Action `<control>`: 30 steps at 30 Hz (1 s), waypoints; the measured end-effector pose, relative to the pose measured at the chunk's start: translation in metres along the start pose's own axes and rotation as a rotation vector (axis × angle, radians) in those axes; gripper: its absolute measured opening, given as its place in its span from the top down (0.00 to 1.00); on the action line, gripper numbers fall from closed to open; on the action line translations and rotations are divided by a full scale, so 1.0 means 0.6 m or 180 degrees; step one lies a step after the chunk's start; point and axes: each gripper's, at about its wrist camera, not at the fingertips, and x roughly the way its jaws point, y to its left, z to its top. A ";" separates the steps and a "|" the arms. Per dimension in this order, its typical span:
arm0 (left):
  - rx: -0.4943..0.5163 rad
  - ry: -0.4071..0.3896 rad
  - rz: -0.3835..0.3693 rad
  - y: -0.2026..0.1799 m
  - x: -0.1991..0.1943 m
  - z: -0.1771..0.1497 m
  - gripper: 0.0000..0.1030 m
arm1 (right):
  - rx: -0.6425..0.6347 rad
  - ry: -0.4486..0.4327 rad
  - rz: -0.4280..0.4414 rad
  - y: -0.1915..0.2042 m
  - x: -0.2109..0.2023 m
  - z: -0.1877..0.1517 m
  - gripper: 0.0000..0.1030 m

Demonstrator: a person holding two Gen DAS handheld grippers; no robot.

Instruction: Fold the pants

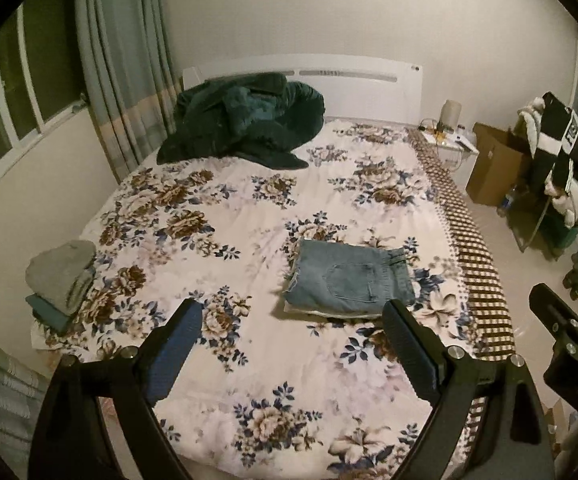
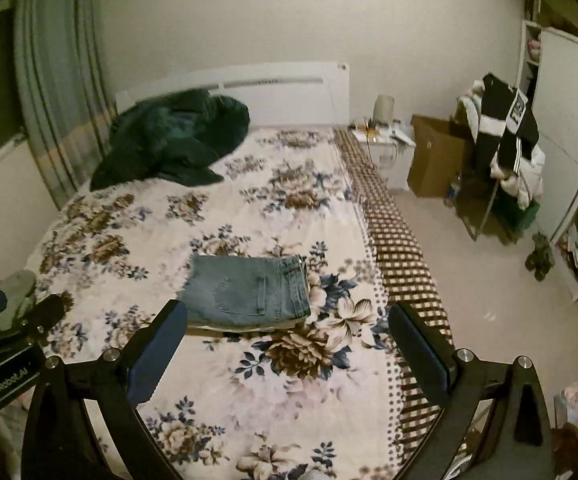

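Currently, two views logged, one after the other.

Left wrist view
- Left tongs (image 1: 293, 344): fingers spread wide apart, nothing between them, held above the bed (image 1: 249, 420).
- Pants (image 1: 351, 280): blue jeans lying as a compact rectangle on the floral cover, back pocket up, waistband toward the checked edge; they sit just beyond the tongs, not touched.
- Right tongs (image 1: 569, 316): only partly visible at the frame's right margin, off the bed side.
- Other cloth: a grey and green folded pile (image 1: 63, 280) at the left bed edge; a dark green blanket (image 1: 245, 120) bunched near the headboard.

Right wrist view
- Right tongs (image 2: 289, 336): fingers apart, empty, hovering over the cover near the bed's checked border.
- Pants (image 2: 249, 294): same folded bundle, layers stacked evenly, just ahead of the left finger.
- Cardboard box (image 2: 435, 156): on the floor beside the nightstand, well apart from the work.

Step in hand: we judge folding finished, both tongs released.
Next move: either check the bundle's edges, or carry it toward the folded pile with a grip from each side.
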 end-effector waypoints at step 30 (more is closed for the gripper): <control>-0.0006 -0.0278 -0.0094 0.068 -0.157 0.002 0.03 | -0.0054 -0.0326 -0.0079 0.039 -0.290 0.029 0.00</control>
